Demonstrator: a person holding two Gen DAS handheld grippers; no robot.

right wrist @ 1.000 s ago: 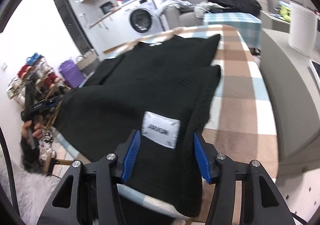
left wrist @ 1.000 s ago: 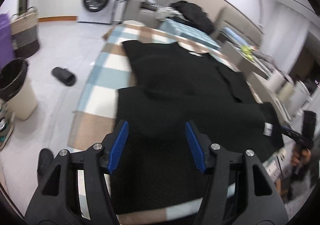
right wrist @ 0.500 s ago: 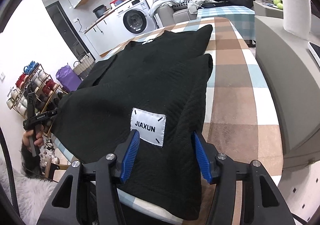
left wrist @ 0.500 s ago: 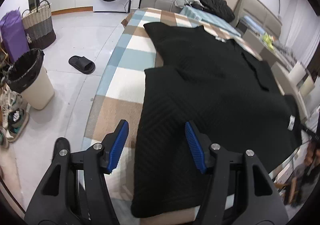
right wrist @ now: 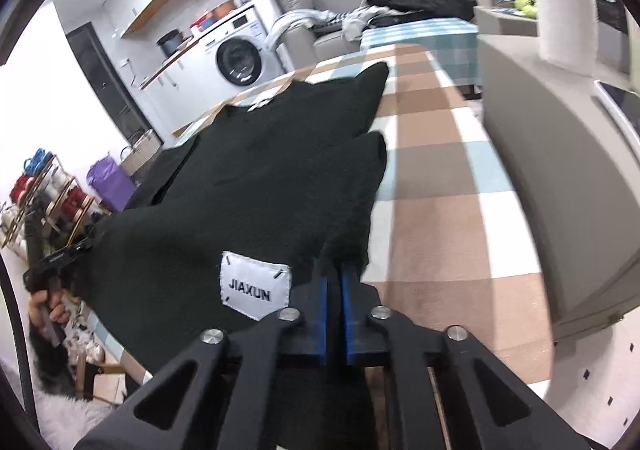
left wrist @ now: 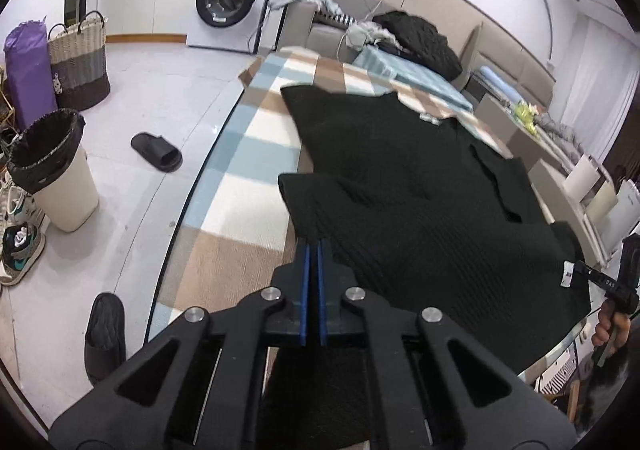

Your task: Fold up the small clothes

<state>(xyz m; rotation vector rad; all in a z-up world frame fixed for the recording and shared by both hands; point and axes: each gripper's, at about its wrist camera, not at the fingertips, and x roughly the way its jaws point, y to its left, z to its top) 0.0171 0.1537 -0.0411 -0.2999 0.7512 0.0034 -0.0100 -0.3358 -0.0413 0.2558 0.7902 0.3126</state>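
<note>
Checked blue, tan and white cloth covers the table (left wrist: 240,218); washing machine (left wrist: 230,0) and sofa lie beyond, a bin (left wrist: 52,170) and slippers on the floor at one side.

Black knit garment (left wrist: 420,202) lies spread flat along the table, near hem toward both tools, white JIAXUN label (right wrist: 254,284) on the near part.

Left gripper (left wrist: 314,250): blue pads brought together, clamped on the garment's near left corner at the hem. Right gripper (right wrist: 336,274): pads likewise together, pinching the near right hem just beside the label. Both grips sit at the fabric's edge, with the rest of the garment stretching away ahead of the fingers.

Step in hand, as judged: lift the near hem and carry it over toward the far end. To do it well:
- raise both corners together, level, so the hem stays straight;
- keep light tension between the two grips, no sag in the middle;
- check that the pinch holds all layers before lifting;
- lay hem square on the far edge, then release.
</note>
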